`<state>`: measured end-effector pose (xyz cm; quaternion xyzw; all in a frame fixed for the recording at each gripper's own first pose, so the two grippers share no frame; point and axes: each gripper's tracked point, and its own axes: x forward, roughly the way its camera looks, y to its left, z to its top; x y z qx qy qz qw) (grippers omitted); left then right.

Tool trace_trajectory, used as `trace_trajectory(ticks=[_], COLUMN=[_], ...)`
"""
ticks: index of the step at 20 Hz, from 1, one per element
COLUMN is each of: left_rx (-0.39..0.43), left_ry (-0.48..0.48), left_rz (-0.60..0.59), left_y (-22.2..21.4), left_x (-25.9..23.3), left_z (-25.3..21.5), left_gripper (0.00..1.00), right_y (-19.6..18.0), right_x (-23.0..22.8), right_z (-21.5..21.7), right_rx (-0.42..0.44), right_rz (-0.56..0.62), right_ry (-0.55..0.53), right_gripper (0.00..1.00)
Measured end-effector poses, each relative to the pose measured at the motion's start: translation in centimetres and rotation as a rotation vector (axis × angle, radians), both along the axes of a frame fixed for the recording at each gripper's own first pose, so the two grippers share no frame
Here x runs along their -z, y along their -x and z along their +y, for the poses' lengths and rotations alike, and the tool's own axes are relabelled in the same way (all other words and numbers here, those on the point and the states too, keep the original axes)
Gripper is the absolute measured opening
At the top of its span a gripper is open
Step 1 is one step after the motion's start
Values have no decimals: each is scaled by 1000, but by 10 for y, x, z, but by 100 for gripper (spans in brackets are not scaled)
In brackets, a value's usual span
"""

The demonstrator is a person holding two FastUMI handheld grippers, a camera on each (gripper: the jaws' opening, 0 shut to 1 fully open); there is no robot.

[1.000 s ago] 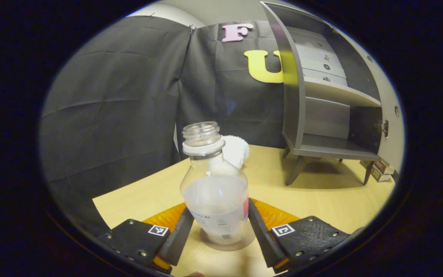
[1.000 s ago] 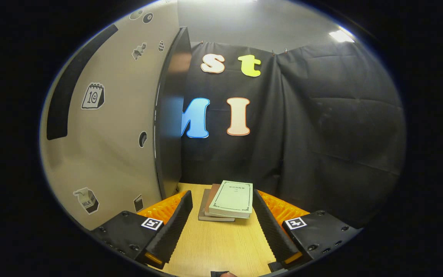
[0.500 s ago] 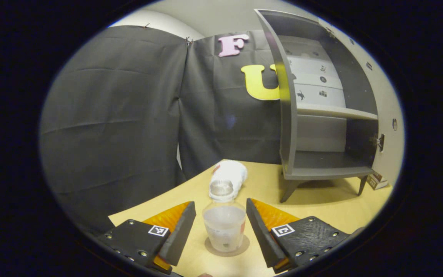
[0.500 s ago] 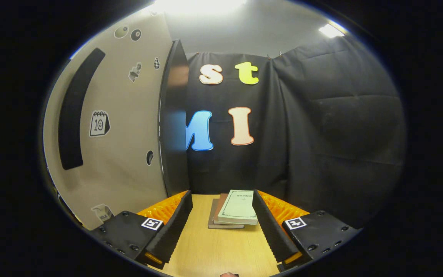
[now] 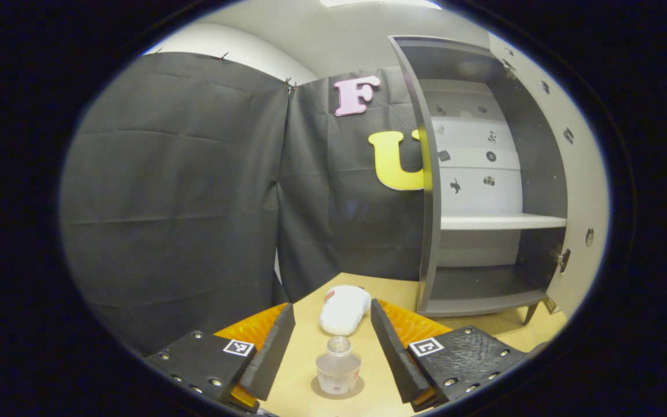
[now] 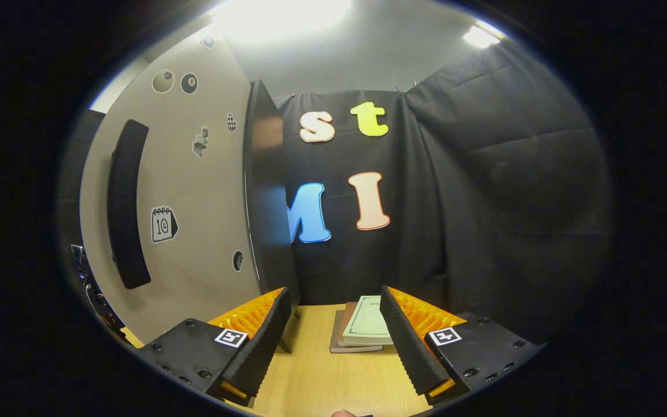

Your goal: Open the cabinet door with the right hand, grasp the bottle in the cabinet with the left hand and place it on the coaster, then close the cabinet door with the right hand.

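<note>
1. Bottle point(image 5: 338, 372) stands upright on the round coaster point(image 5: 317, 389) on the table point(image 5: 304, 370), between my left gripper point(image 5: 332, 341) fingers, which are spread and clear of it.
2. Cabinet point(image 5: 487, 223) stands open beyond, shelves bare, a white fluffy thing point(image 5: 343, 309) near the bottle.
3. Fingers of my right gripper point(image 6: 333, 330) are spread, holding nothing, beside the open cabinet door point(image 6: 194, 208), books point(image 6: 362, 333) ahead.

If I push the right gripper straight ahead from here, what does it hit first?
Probably the stack of books lying on the table, straight ahead between the open right gripper fingers. The open cabinet door stands left of that line; depth is hard to judge.
</note>
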<state>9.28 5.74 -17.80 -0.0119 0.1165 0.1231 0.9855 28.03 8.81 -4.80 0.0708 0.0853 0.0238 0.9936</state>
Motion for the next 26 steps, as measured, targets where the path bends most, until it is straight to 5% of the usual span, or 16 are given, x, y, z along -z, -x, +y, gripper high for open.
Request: trace_trajectory(ticks=[14, 20, 26], left_rx=[219, 240, 261], left_ry=[33, 18, 62], left_rz=[-170, -172, -156], left_y=[6, 0, -5], left_x=[-156, -160, -143], left_z=[-19, 13, 33], left_gripper=[80, 80, 80], right_y=[-11, -2, -4], right_x=[-65, -73, -75], right_z=[61, 56, 80], right_rx=[-111, -4, -16], right_rz=[-44, -45, -36], right_ry=[-63, 1, 21], right_gripper=[98, 97, 97])
